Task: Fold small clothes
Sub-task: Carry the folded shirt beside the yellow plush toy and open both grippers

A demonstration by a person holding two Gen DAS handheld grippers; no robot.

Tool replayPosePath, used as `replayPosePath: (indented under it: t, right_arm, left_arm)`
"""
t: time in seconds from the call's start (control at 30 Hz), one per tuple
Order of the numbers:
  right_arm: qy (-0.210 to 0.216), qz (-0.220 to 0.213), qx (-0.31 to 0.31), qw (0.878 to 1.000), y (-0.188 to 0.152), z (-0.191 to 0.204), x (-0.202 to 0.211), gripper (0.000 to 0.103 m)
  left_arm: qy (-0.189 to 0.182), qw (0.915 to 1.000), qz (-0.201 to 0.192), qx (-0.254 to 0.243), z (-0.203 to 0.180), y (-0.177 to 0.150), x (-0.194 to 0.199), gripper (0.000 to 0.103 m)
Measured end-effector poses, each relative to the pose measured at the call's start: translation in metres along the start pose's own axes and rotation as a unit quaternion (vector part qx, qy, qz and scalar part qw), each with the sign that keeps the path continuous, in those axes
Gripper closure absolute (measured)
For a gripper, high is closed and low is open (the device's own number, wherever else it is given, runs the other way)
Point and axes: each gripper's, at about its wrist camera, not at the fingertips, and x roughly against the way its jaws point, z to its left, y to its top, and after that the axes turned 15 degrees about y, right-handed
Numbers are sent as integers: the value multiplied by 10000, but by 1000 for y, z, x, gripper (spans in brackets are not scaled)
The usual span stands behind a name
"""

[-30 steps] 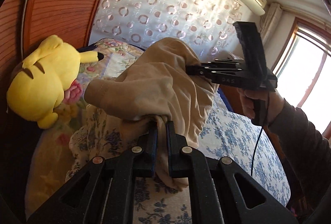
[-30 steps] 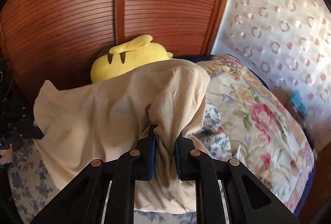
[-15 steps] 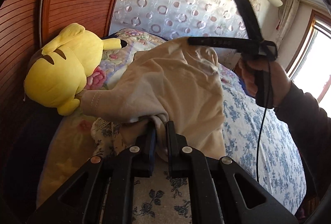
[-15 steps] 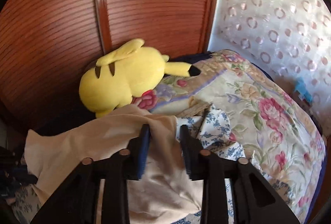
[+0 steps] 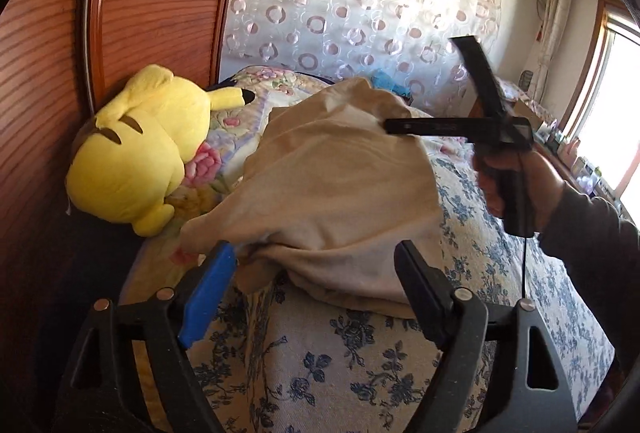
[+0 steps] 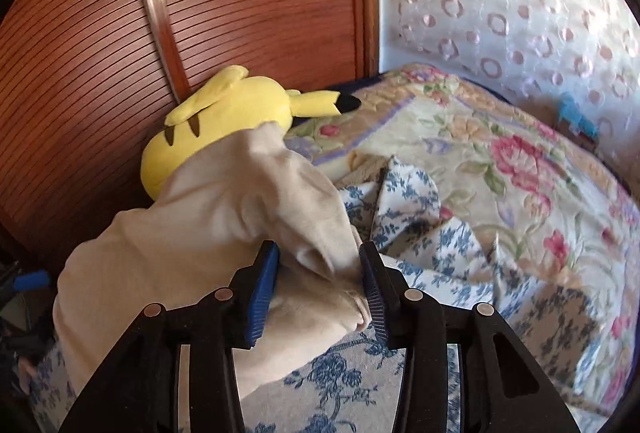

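Note:
A small beige garment (image 5: 340, 193) lies bunched on the blue-flowered bedsheet (image 5: 328, 365). My left gripper (image 5: 314, 257) is open, its jaws wide apart at the garment's near edge, the cloth between them but not pinched. My right gripper (image 6: 320, 253) is open too, its jaws spread around a fold of the same garment (image 6: 200, 233). In the left wrist view the right gripper (image 5: 388, 125) shows side-on at the garment's far edge, held by a hand.
A yellow plush toy (image 5: 140, 149) lies against the wooden headboard (image 5: 60, 53) at the left. A floral blanket (image 6: 500, 161) is heaped at the bed's head. A patterned curtain (image 5: 360, 5) hangs behind. A window (image 5: 612, 105) is at the right.
Both grippers were shut on the raised garment. They have lowered it onto the bed and opened; the cloth now rests loose on the sheet.

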Motion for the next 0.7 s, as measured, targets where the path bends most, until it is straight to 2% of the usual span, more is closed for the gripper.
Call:
replayPosePath:
  t: [0.1, 0.27, 0.43, 0.63, 0.7]
  right_arm:
    - [55, -138, -326, 9994, 2, -6, -7, 51]
    - [-87, -389, -252, 9989, -5, 7, 19, 51]
    - [-238, -771, -171, 9966, -41, 32, 81, 51]
    - [-544, -1094, -63, 9925, -101, 75, 152, 50]
    - [-644, -1190, -128, 9907, -121, 87, 175, 47]
  left_arm:
    - [49, 9997, -128, -216, -10, 0, 11, 19]
    - [119, 9988, -281, -370, -25, 2, 28, 19]
    - [66, 9975, -489, -516, -48, 1, 49, 19]
    - [-103, 9950, -639, -766, -80, -6, 76, 19]
    - [-141, 9941, -663, -846, -92, -9, 85, 19]
